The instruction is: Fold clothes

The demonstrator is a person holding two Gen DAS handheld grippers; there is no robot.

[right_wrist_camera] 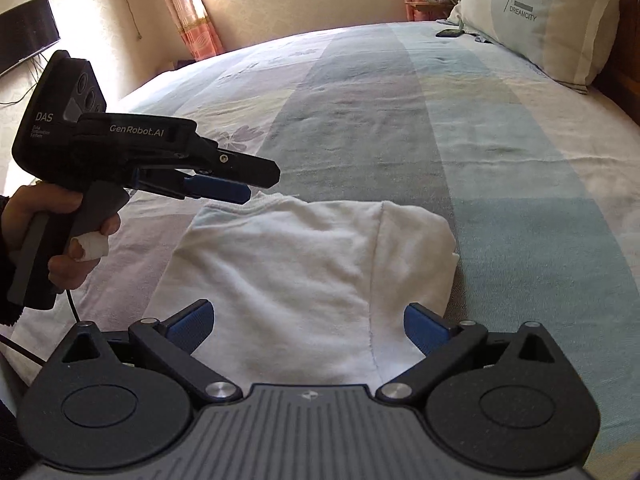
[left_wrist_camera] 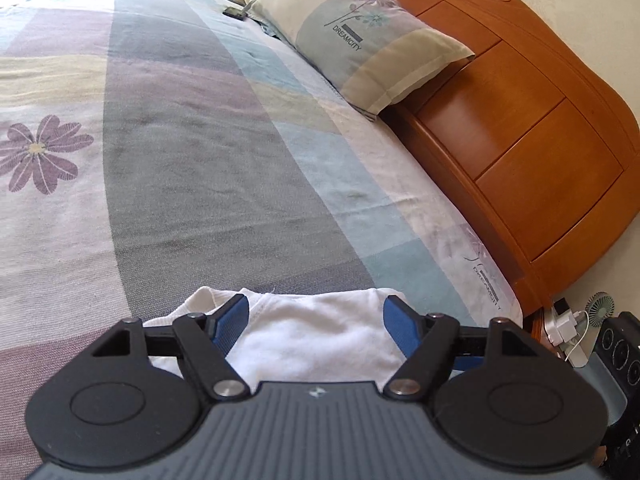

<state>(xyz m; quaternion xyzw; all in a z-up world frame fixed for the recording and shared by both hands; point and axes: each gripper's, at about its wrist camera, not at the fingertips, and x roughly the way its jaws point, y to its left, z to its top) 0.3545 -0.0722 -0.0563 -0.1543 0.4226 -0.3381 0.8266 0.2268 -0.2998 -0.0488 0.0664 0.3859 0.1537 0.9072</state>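
Your white garment lies folded and flat on the bed, at the near edge, toward the headboard end. Your right claw hovers over the garment's near edge with its blue pads spread wide and nothing between them. Your left claw, held in your left hand, sits just above the garment's far left corner; the left wrist view shows its pads spread apart, gripping nothing. A pillow printed DREAMCITY rests against the wooden headboard.
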